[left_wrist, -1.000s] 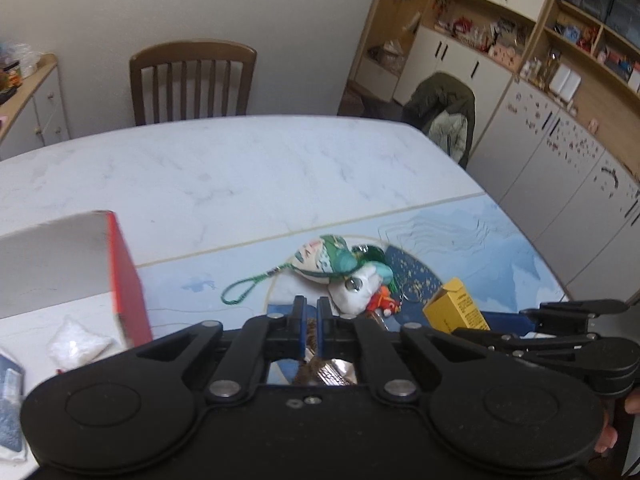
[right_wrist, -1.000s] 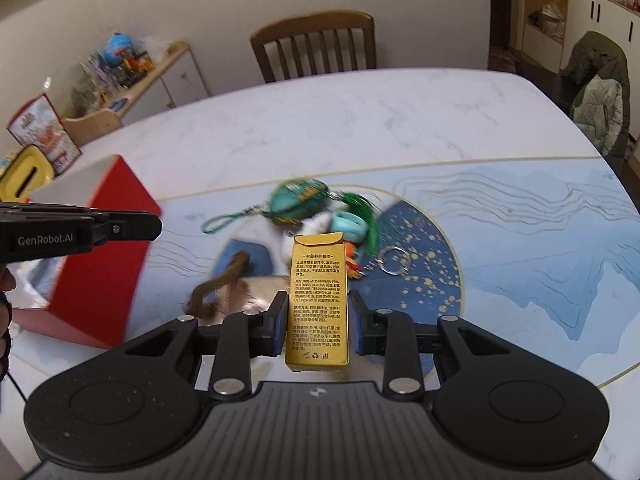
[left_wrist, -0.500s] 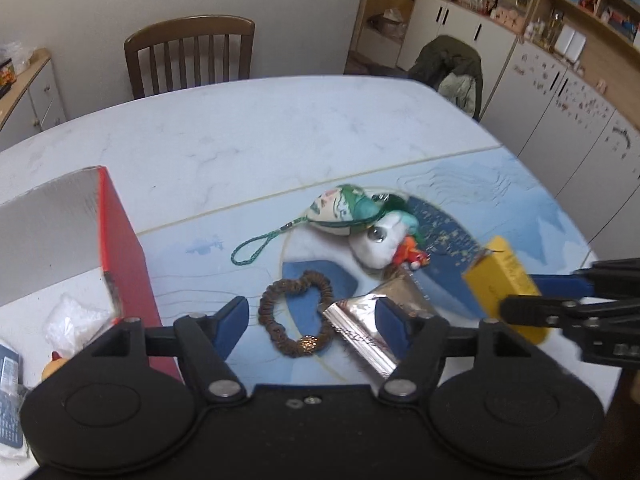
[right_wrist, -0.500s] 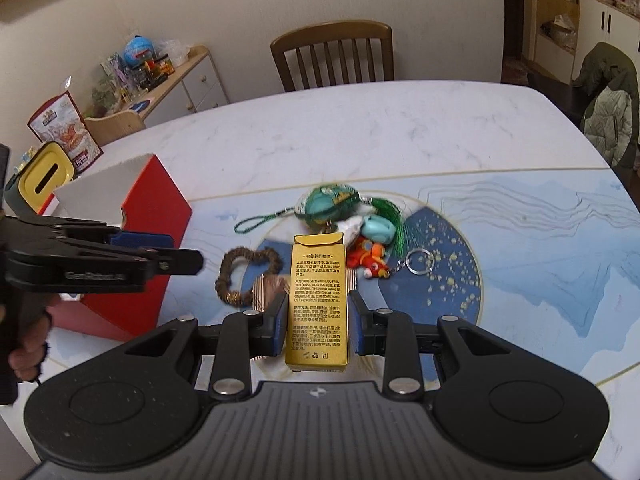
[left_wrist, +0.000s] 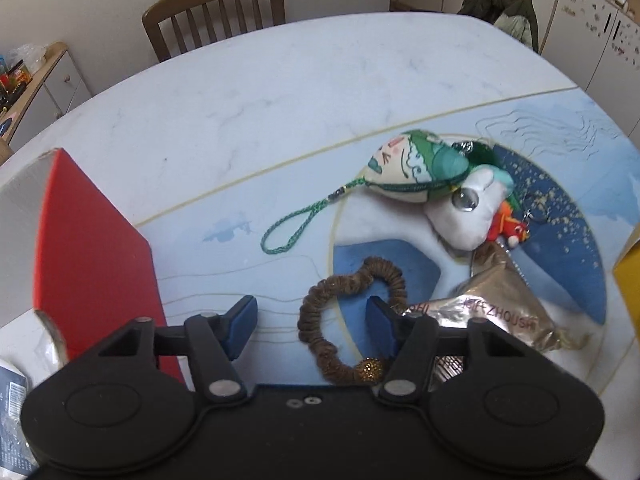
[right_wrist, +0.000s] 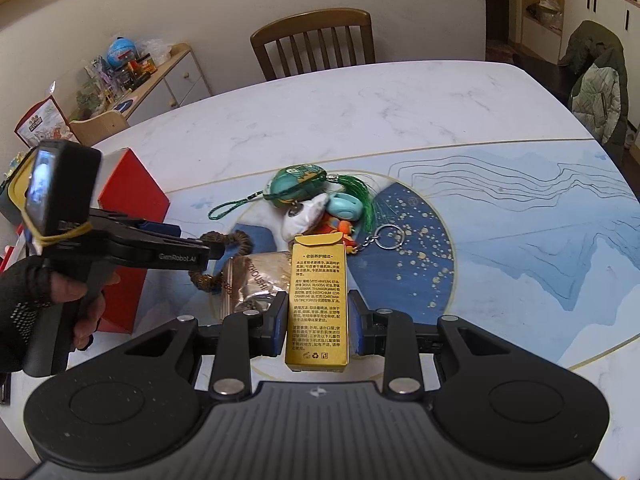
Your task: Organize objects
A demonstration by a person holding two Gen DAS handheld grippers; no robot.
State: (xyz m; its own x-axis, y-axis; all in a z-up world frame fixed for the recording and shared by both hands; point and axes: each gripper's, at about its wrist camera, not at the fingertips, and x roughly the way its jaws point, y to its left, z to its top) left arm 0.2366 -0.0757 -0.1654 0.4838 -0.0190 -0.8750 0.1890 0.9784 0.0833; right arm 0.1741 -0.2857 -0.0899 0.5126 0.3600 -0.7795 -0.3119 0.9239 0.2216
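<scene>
My right gripper [right_wrist: 317,319] is shut on a yellow box [right_wrist: 318,304] and holds it above the table's near side; the box's edge also shows in the left wrist view [left_wrist: 628,284]. My left gripper [left_wrist: 311,322] is open and empty, low over a brown bead bracelet [left_wrist: 352,312], which lies partly between its fingers. A silver foil packet [left_wrist: 496,312] lies just right of it. Behind are a green embroidered pouch [left_wrist: 412,166] with a cord loop and a white plush keychain [left_wrist: 468,212]. The left gripper also shows in the right wrist view [right_wrist: 192,246].
An open red box [left_wrist: 92,252] stands to the left on the table, with small packets beside it at the left edge. A teal charm and key ring [right_wrist: 386,236] lie by the pouch. A wooden chair [left_wrist: 216,12] stands at the table's far side.
My left gripper opened, releasing the bracelet onto the mat, then sank lower over it. My right gripper rose and drew back with the yellow box.
</scene>
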